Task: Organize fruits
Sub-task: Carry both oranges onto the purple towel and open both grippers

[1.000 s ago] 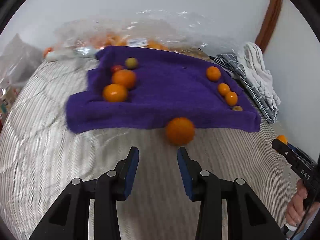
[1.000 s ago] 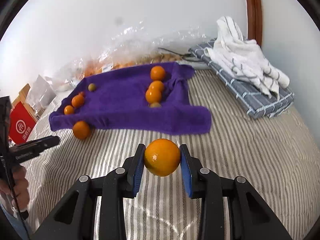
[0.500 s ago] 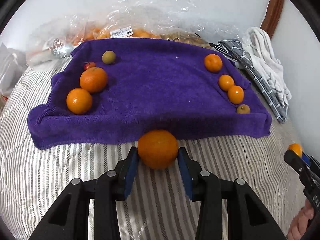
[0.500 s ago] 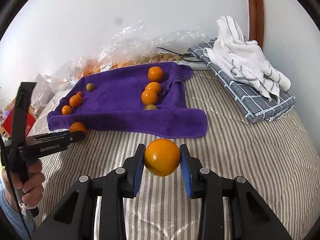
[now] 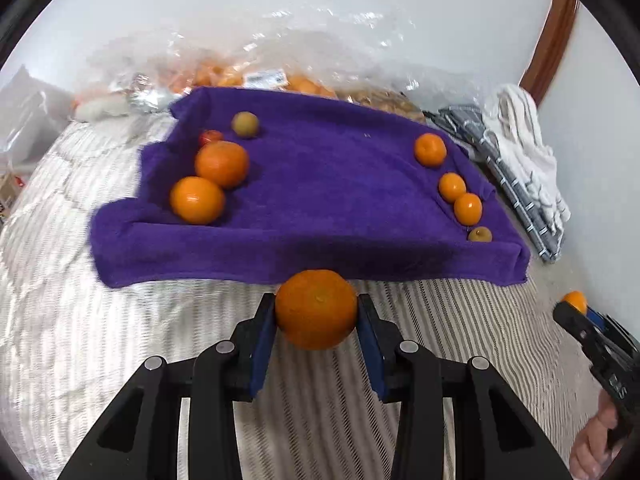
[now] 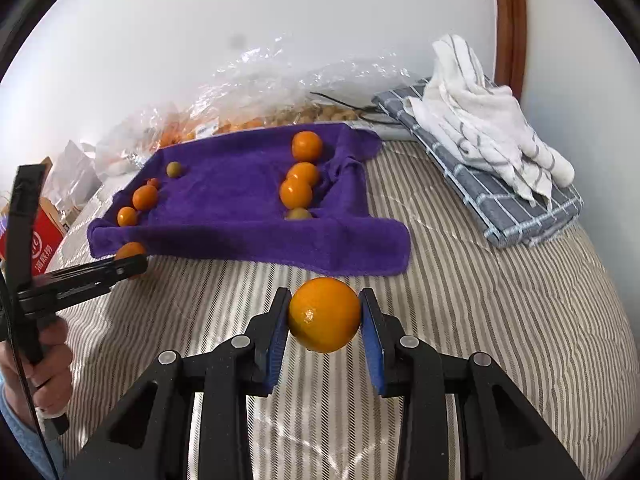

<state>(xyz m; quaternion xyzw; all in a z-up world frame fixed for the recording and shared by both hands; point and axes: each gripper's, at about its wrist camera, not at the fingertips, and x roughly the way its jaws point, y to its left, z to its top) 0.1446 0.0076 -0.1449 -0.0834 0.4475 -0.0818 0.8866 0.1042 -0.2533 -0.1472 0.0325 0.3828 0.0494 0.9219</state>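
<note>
The striped grey-and-white bed [image 5: 120,360] carries a rumpled purple terry towel [image 5: 320,200], with larger oranges along its left side and smaller ones along its right. The left gripper [image 5: 316,316] is closed onto a dull round orange [image 5: 316,314] just in front of the towel's near edge. The right gripper [image 6: 324,316] pinches a glossy round orange [image 6: 324,314] clear above the bed. To place well, carry each fruit to its matching row, lower it onto the towel, then open gently so it doesn't roll.
</note>
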